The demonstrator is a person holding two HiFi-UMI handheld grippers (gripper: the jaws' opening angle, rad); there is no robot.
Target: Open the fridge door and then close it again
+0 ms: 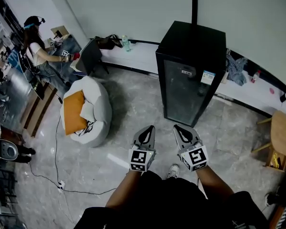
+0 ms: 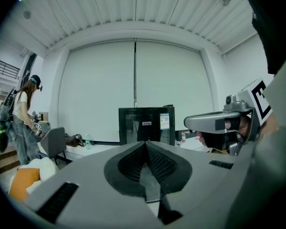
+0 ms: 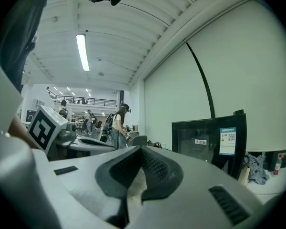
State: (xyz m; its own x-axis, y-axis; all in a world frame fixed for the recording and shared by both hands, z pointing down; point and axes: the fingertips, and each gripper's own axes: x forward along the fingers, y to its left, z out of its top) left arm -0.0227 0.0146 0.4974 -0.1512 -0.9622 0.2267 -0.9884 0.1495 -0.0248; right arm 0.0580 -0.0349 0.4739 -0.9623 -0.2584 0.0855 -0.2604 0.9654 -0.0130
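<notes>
Black upright fridge (image 1: 195,44), glass door (image 1: 185,97) shut, stickered

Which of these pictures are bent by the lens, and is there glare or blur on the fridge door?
Head view: mild bending at the edges, even light, sharp; the glass door of the fridge shows only a faint pale sheen. Left gripper view: strong fisheye, dark corners, curved ceiling lines. Right gripper view: same fisheye; the ceiling lamp burns white.

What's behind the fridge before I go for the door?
Behind the fridge a low white ledge runs along the wall, and a thin black strip climbs the wall above it. The fridge hides the ledge section and wall foot directly behind it.
</notes>
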